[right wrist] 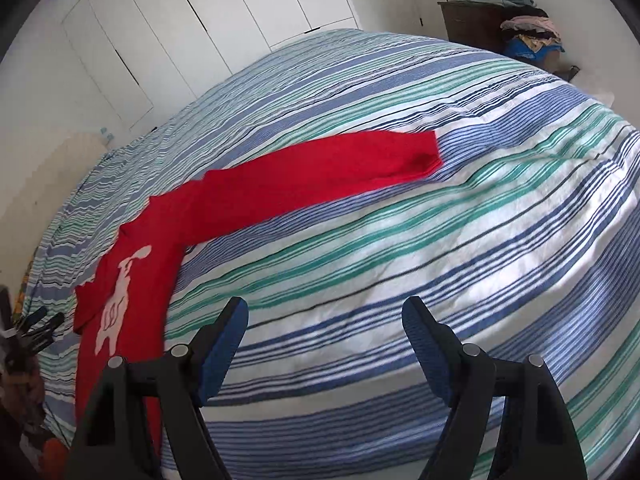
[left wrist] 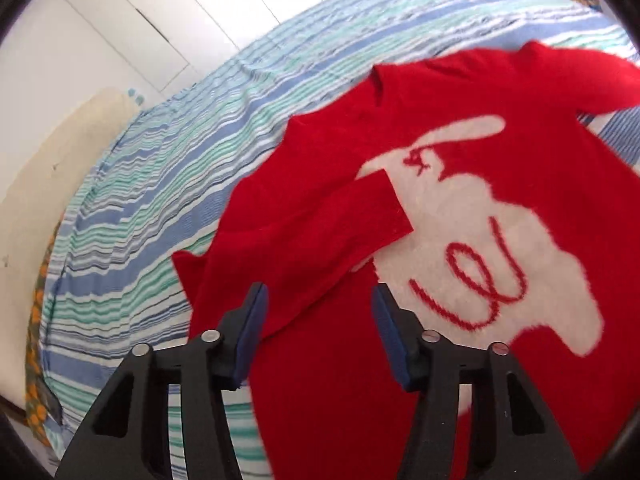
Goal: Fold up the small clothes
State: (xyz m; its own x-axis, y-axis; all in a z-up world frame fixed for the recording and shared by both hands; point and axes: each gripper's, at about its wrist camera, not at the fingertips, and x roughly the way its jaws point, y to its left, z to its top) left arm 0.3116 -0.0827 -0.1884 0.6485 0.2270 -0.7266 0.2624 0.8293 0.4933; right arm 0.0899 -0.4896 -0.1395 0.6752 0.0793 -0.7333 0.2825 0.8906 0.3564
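On the striped bed [right wrist: 400,248], a red sweater [left wrist: 460,240] is lying flat, one sleeve [left wrist: 320,240] folded in, the other sleeve [right wrist: 320,172] stretching out. Both the left tool [left wrist: 318,300] and right tool [right wrist: 324,312] are hanging released, holding nothing. The right one should be pinching the far cuff, I think. The sweater's bottom is cut off.

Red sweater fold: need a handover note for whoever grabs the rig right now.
Left gripper: open, empty, above the red sweater.
Right gripper: open, empty, over the striped bedspread.
Sweater lies face up on the bed.
Done: one sleeve folded across the white motif.
Left: the other sleeve, outstretched, needs folding in; then fold the body.
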